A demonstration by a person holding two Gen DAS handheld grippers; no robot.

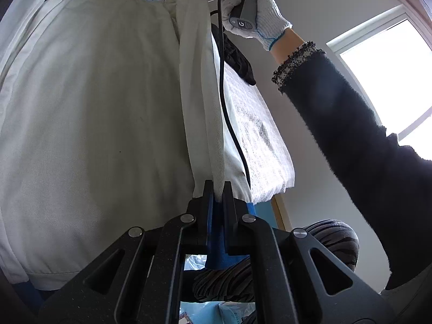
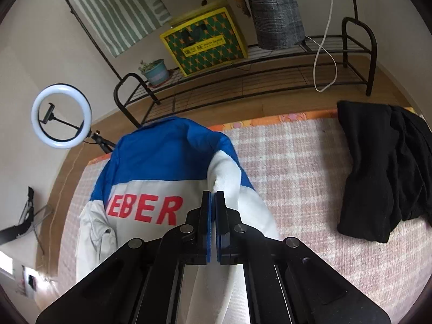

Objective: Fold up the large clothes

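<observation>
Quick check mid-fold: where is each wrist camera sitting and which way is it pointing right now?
Left wrist: low, aimed upward along the left tool, shut on the white jacket; the person's gloved hand and dark sleeve show above.
Right wrist: high, aimed down along the right tool, shut on the jacket over the pink checked blanket; only the tool shows.
Shared: the same jacket with its red lettering.
</observation>
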